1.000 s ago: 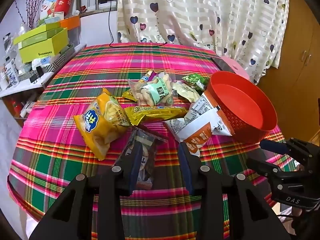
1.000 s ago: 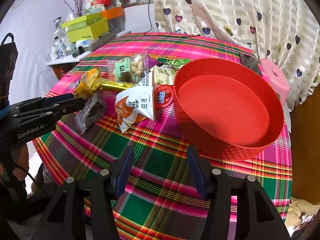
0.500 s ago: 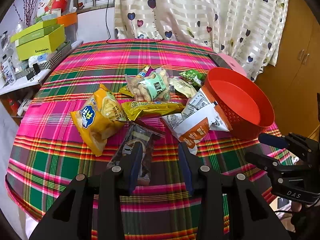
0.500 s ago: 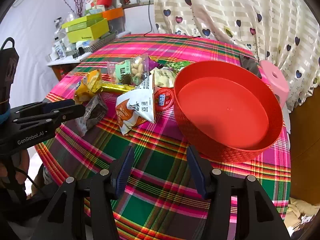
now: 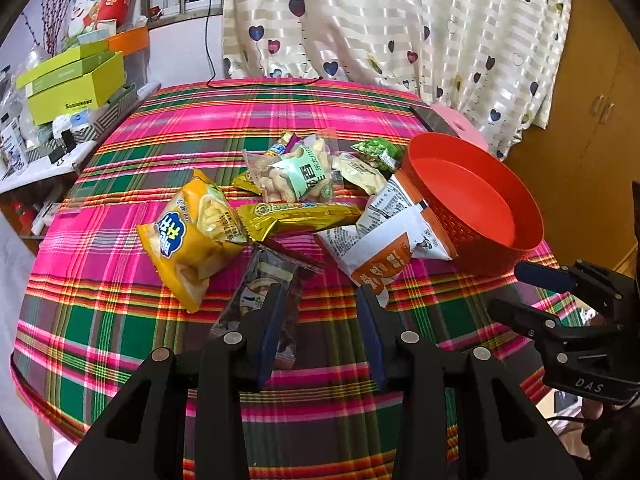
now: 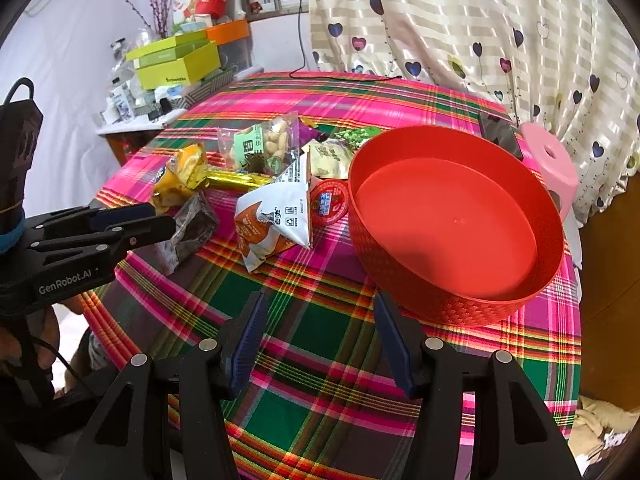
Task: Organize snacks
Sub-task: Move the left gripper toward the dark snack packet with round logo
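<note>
Snack packets lie in a pile on the plaid table [image 5: 200,128]: a yellow chips bag [image 5: 192,236], a gold bar [image 5: 298,214], a dark packet [image 5: 266,288], a white-orange bag [image 5: 384,244], a clear peanut bag [image 5: 296,172] and a green pea packet [image 5: 378,152]. An empty red basket [image 6: 452,220] stands to their right. My left gripper [image 5: 320,320] is open and empty, just short of the dark packet. My right gripper [image 6: 318,320] is open and empty, near the basket's front edge. A small red cup [image 6: 329,200] lies beside the basket.
A shelf with green boxes [image 5: 76,84] stands at the far left. A heart-print curtain [image 5: 400,28] hangs behind. A pink stool [image 6: 554,160] and a dark phone [image 6: 500,136] are at the table's far right edge.
The left gripper has drawn back slightly from the snack pile and stayed open. The right gripper has barely moved.
</note>
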